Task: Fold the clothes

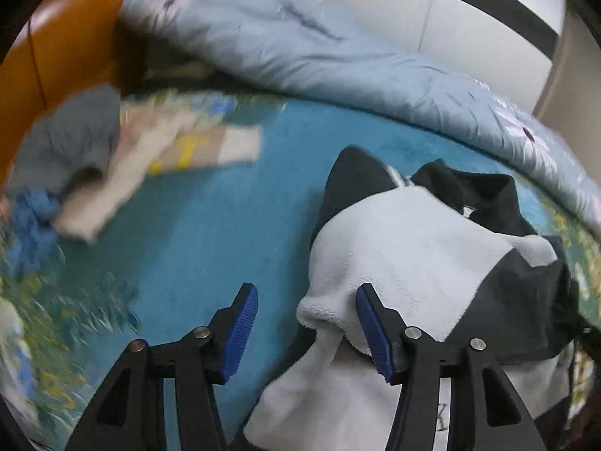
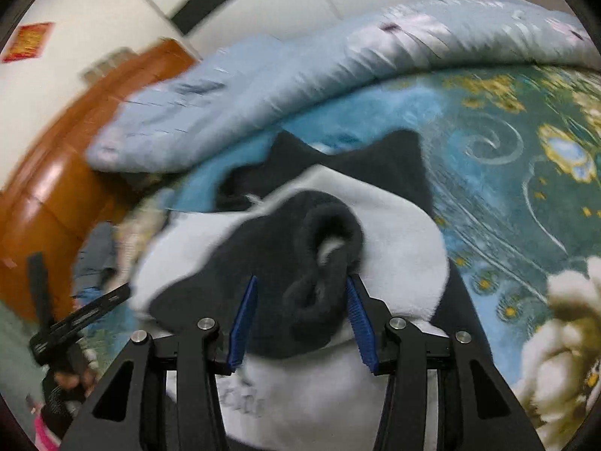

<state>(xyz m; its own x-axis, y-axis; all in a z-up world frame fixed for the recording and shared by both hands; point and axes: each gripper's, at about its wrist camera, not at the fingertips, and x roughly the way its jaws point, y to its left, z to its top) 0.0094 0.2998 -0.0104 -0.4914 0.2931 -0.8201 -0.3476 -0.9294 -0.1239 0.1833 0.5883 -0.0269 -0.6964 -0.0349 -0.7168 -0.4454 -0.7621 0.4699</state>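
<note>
Left tongs (image 1: 306, 329): wide, holding nothing.
Right tongs (image 2: 302, 323): clamping fleece top's (image 2: 394, 221) dark cuff (image 2: 323, 259).
Progress: fold unfinished; bed (image 1: 210, 233) pile waits.

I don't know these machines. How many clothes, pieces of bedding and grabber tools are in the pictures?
Clothes: 4: fleece, grey piece, cream piece, blue piece; the last three are blurred.
Bedding: 2: duvet, blanket.
Grippers: 2: left gripper, right gripper.
Total: 8
</note>
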